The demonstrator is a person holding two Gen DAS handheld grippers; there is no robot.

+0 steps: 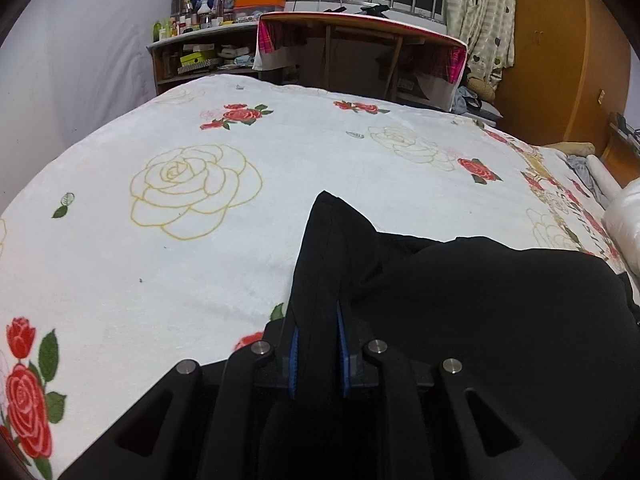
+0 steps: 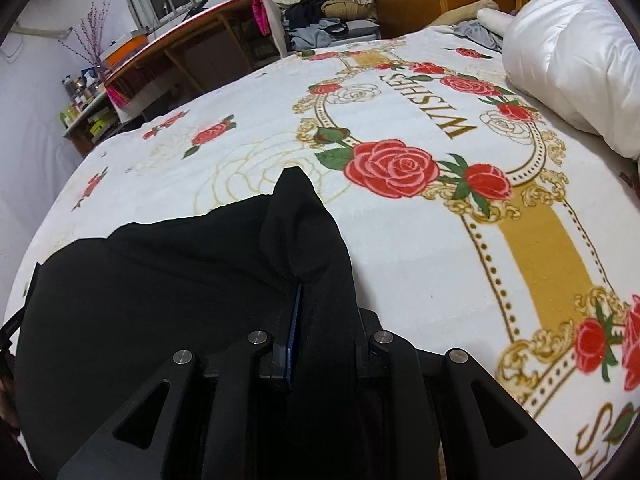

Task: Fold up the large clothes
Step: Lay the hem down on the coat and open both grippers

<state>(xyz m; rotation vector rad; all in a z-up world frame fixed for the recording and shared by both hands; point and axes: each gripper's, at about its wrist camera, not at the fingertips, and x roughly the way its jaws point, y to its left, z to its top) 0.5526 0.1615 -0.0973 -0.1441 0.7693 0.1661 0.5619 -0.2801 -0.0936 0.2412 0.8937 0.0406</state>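
The black garment (image 1: 460, 300) is matt, smooth woven cloth with stitched seams. The bed blanket (image 1: 200, 280) looks like soft, fuzzy fleece printed with roses. The left gripper (image 1: 318, 354) is matt black plastic with shiny metal pins and ribbed blue rubbery pads (image 1: 294, 364). The white duvet (image 2: 572, 64) has a silky sheen; the wardrobe (image 1: 560, 60) is smooth wood

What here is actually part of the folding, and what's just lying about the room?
Part of the job:
black garment
left gripper, clamped on it
right gripper, clamped on it
rose blanket, the surface it lies on

Just lying about:
white duvet
folding table
shelf of bottles
curtain
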